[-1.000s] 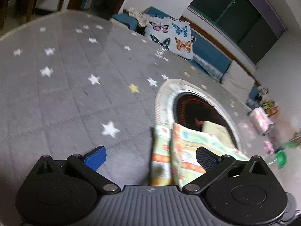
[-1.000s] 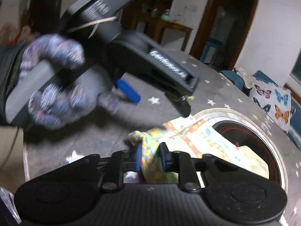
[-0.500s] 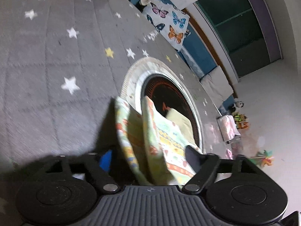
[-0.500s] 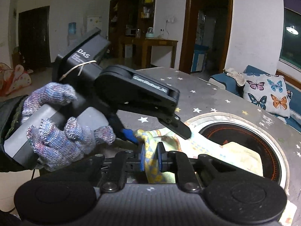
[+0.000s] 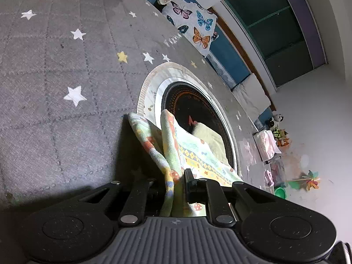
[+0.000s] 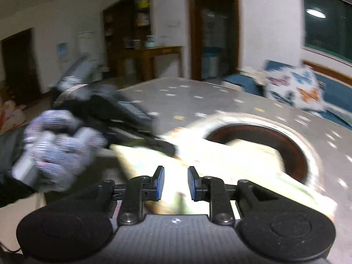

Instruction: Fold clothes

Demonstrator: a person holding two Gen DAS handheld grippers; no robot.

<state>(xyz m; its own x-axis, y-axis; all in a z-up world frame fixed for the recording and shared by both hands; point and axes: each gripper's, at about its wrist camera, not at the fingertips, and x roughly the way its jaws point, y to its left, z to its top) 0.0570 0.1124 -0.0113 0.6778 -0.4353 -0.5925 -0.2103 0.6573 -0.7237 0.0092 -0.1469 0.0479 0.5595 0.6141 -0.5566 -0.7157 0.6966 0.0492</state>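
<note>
A colourful patterned cloth (image 5: 176, 151) lies partly over a round dark rug (image 5: 193, 110) on the grey star-patterned mat (image 5: 55, 88). My left gripper (image 5: 176, 182) is shut on a bunched edge of this cloth and lifts it off the mat. In the blurred right wrist view the cloth (image 6: 220, 154) lies bright below my right gripper (image 6: 175, 182), whose blue-padded jaws stand apart with nothing between them. The left gripper (image 6: 162, 146), held by a gloved hand, shows there at the left, on the cloth.
A butterfly-print cushion (image 5: 193, 24) and blue seating stand beyond the mat's far edge. Toys, a pinwheel (image 5: 311, 179) and a green bowl lie on the floor at the right. A wooden table (image 6: 154, 55) and doorways are behind.
My left gripper has shut on the cloth edge. My right gripper has let go of the cloth, opened and pulled back, moving fast enough to blur its view.
</note>
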